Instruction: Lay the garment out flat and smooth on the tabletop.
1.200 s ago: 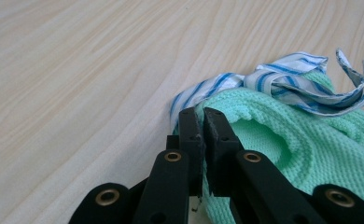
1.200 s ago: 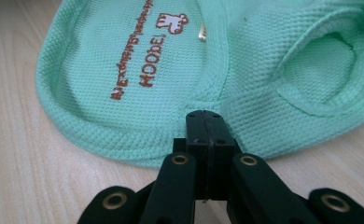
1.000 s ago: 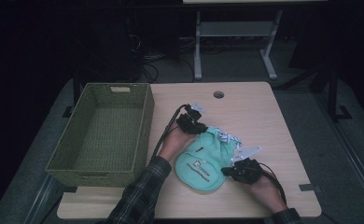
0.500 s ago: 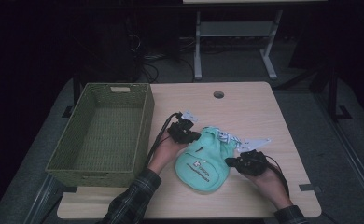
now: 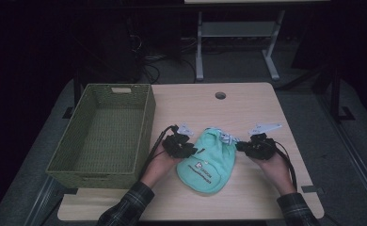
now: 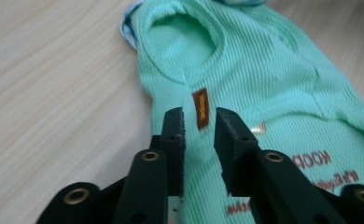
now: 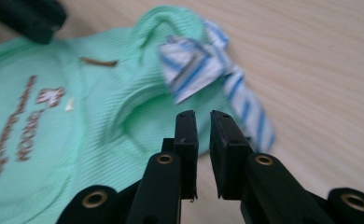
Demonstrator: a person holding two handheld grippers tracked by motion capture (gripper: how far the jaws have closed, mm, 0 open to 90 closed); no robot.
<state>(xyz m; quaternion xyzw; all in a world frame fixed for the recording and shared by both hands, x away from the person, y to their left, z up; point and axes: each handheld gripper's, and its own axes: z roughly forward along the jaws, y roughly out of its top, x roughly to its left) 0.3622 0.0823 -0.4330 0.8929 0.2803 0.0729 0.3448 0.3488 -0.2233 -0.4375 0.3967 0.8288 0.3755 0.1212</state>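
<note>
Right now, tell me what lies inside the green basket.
The green basket holds nothing visible: its woven floor lies bare. The near wall hides the strip of floor just behind it.

Plaid sleeves [image 5: 127, 208], seemingly dark, black cabled hand-held grippers [image 5: 195, 151]

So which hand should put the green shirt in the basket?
Probably the left. The left gripper sits at the shirt's edge nearest the basket. The right gripper is on the far side, by the striped collar.

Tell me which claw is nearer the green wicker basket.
Left. The left claw sits at the mint garment's left edge, just right of the basket; the right claw is on the garment's far side.
</note>
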